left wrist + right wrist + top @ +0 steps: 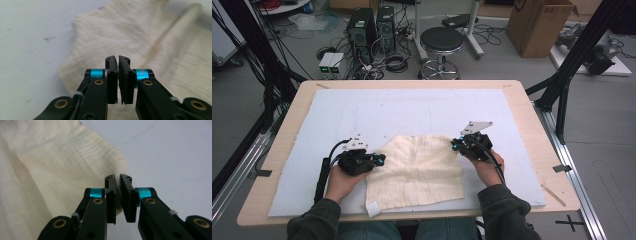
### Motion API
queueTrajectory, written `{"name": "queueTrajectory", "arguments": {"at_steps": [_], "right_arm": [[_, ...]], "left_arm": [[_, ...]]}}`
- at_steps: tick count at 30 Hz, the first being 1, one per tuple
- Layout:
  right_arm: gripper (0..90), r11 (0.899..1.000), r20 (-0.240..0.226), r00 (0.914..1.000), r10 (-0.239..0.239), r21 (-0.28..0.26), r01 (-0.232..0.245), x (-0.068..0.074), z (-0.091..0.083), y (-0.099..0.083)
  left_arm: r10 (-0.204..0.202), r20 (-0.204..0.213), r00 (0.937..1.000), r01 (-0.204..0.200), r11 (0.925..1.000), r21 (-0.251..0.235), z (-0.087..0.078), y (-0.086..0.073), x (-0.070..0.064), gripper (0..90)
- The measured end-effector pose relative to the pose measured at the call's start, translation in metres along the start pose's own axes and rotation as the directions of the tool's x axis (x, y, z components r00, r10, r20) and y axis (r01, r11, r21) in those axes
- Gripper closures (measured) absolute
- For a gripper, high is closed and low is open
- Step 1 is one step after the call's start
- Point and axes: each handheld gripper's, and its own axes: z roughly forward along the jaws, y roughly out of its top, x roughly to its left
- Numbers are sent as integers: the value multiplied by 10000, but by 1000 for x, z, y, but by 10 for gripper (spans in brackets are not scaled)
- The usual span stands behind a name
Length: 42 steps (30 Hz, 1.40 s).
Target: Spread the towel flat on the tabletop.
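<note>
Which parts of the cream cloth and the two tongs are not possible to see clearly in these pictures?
- High view: the tips of the left tongs and right tongs are too small to judge their grip.
- Left gripper view: the cream knitted cloth is blurred; whether fabric sits between the near-closed jaws is unclear.
- Right gripper view: the picture's left edge cuts off the cloth.
- High view: the white tag is too small to read.

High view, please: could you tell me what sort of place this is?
Probably a lab or workshop: computer towers amid floor cables, a stool, and a cardboard box beyond the table.
</note>
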Motion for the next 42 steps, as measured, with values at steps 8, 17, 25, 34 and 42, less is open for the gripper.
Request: {"name": "queueTrajectory", "arguments": {"at_steps": [8,17,25,34,42], "right_arm": [[837,9977,-590,9976,356,592,-321,-6,8,-11],[838,9981,-689,9968,393,508,-358,-9,8,-12],[839,9981,-912,9941,584,243,-564,-14,8,-13],[840,9968,-855,9943,645,-420,-682,-16,-5,-11],[840,9981,-687,9960,579,-179,-592,-13,-14,-18]], "left_arm": [[69,113,9999,-68,9999,-135,2,7,-3,664],[-778,-1419,9868,707,9960,-544,4,30,33,550],[-724,-1212,9900,796,9953,558,24,32,43,807],[-845,-1663,9824,714,9940,-828,8,48,21,877],[45,172,9998,-77,9824,1866,43,39,-13,818]]}}
